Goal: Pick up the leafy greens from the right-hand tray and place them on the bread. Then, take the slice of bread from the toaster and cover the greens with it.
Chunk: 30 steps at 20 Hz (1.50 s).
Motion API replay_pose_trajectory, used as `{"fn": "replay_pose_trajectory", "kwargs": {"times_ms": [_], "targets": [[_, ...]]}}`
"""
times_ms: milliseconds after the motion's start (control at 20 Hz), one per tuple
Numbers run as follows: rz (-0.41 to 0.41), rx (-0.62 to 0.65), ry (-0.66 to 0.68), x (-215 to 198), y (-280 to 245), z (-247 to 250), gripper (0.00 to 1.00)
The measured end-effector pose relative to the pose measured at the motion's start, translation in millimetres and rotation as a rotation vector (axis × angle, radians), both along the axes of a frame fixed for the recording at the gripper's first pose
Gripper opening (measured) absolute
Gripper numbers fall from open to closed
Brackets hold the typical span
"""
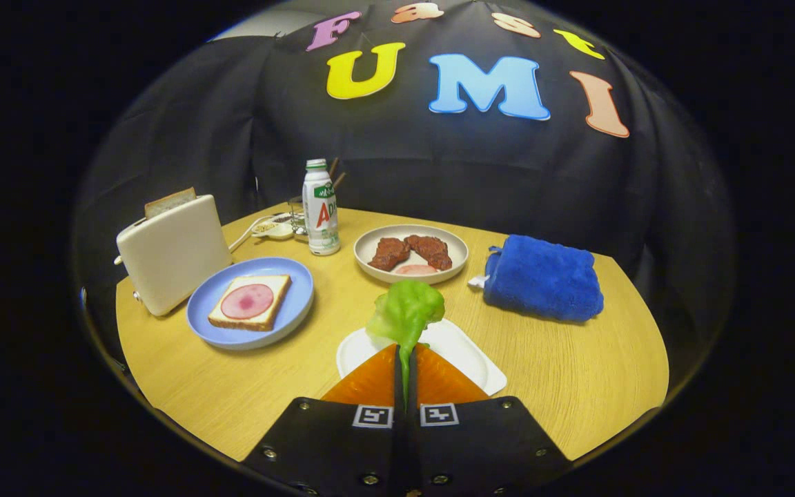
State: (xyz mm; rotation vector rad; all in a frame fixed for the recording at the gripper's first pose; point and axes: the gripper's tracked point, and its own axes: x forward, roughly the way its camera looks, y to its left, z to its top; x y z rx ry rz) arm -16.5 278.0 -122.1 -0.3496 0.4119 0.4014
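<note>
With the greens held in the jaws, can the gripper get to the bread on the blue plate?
Probably yes. The gripper is shut on the leafy greens above the white tray. The bread on the blue plate lies ahead to the left, bare table between; the toaster stands behind.

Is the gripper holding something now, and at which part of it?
Yes. The fingers are shut on the leafy greens, pinching the thin lower stem end; the leaf stands up above the white tray.

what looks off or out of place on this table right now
Nothing is spilled or damaged. The leafy greens stick up from between the shut fingers of the gripper, above the white tray; that is a grasp, not a mishap. The blue towel lies loosely rolled. Bread stands in the toaster.
</note>
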Motion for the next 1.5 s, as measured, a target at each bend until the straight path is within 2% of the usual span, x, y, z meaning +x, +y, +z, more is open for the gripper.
{"fn": "replay_pose_trajectory", "kwargs": {"times_ms": [200, 700, 1500], "targets": [[0.056, -0.007, -0.043, -11.8, 29.6, 20.0, 0.00], [0.182, 0.014, 0.052, -21.3, 120.5, -13.4, 0.00], [0.294, 0.017, 0.125, -35.5, 209.4, -41.9, 0.00]]}}
